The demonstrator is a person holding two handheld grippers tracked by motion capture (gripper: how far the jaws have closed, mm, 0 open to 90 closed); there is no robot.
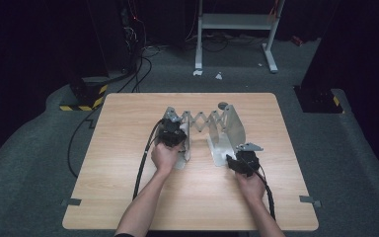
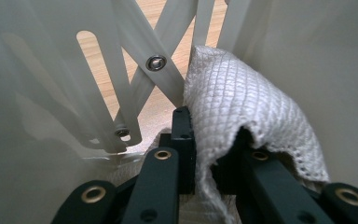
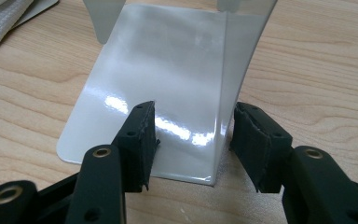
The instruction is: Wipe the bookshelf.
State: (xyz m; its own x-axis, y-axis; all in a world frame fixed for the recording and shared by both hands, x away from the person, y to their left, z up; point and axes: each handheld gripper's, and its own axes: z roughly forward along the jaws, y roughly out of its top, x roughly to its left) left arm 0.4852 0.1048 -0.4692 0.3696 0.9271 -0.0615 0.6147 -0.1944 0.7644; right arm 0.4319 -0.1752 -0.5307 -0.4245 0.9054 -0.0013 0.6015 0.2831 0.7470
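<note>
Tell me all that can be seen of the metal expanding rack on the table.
The rack is pale grey, glossy sheet metal: two L-shaped end plates, each with a flat foot on the wooden table, joined by a riveted scissor lattice with slotted bars, partly stretched out. It stands upright near the table's middle. The left gripper, shut on a white waffle-weave cloth, is inside the left end. The right gripper straddles the right plate's upright wall, fingers open, not pressing.

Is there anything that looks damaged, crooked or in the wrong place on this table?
Nothing stands out. The metal rack stands upright on the table, its crossed bars unbent. The left gripper holds a white cloth inside it. The right gripper has its fingers on both sides of the rack's end plate.
</note>
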